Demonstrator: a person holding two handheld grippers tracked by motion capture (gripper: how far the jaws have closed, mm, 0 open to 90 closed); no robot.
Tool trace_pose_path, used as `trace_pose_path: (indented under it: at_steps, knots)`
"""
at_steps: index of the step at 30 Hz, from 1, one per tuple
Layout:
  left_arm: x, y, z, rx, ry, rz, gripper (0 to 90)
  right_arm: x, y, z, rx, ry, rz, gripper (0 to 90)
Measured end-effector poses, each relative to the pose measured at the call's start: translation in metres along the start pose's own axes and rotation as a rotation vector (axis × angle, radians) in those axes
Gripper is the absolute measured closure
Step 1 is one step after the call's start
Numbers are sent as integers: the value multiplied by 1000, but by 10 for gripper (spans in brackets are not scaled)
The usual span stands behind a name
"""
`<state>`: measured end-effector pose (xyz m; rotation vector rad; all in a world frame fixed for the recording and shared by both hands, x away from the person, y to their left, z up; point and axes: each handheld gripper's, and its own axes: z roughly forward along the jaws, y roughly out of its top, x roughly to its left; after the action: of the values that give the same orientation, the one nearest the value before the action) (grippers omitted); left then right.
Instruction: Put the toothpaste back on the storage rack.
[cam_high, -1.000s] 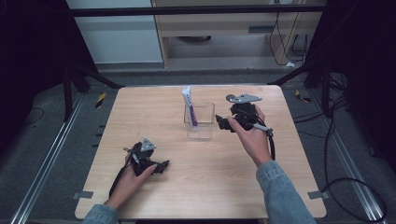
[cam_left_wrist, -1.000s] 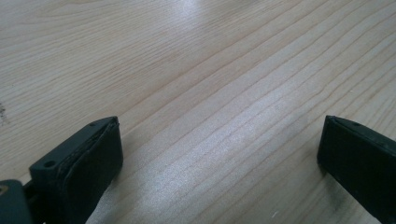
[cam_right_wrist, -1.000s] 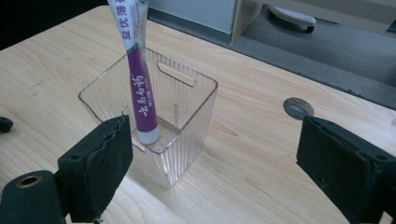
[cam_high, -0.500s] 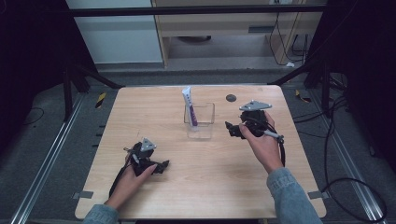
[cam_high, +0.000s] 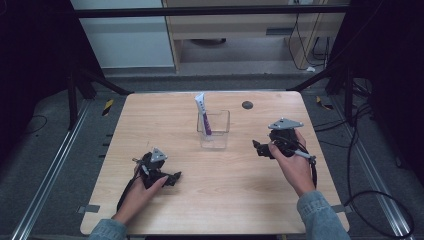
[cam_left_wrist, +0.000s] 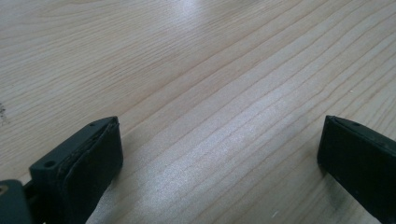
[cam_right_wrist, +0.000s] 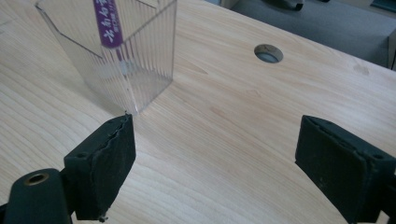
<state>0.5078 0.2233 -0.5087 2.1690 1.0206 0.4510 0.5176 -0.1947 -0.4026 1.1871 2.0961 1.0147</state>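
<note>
**Two open tools, one tube in its box**

Left tool (cam_high: 172, 177) rests low on the pale wooden bench (cam_high: 150, 115), jaws spread wide with bare wood between them; the hand lies flat, forearm coming in from the near edge. Well ahead of it and to its right stands the clear square plastic box (cam_high: 214, 131), holding the white-and-purple tube (cam_high: 203, 114), which leans with its long axis near upright. Right tool (cam_high: 256, 147) is the nearer one: its jaws gape empty and point leftward at the box, just off its left jaw tip. The hand is raised, wrist cocked inward.
</note>
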Motion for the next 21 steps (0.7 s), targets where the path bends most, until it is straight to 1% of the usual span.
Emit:
trace_pose_path:
  at_steps: [7,15,21]
  knots:
    - [0,0,0,0,0,1,0,-11,-19,3,8,-15,29,124]
    - [0,0,0,1,0,2,0,-23,-44,14,44,-35,69,124]
    - [0,0,0,1,0,2,0,-33,-58,21,66,-60,101,124]
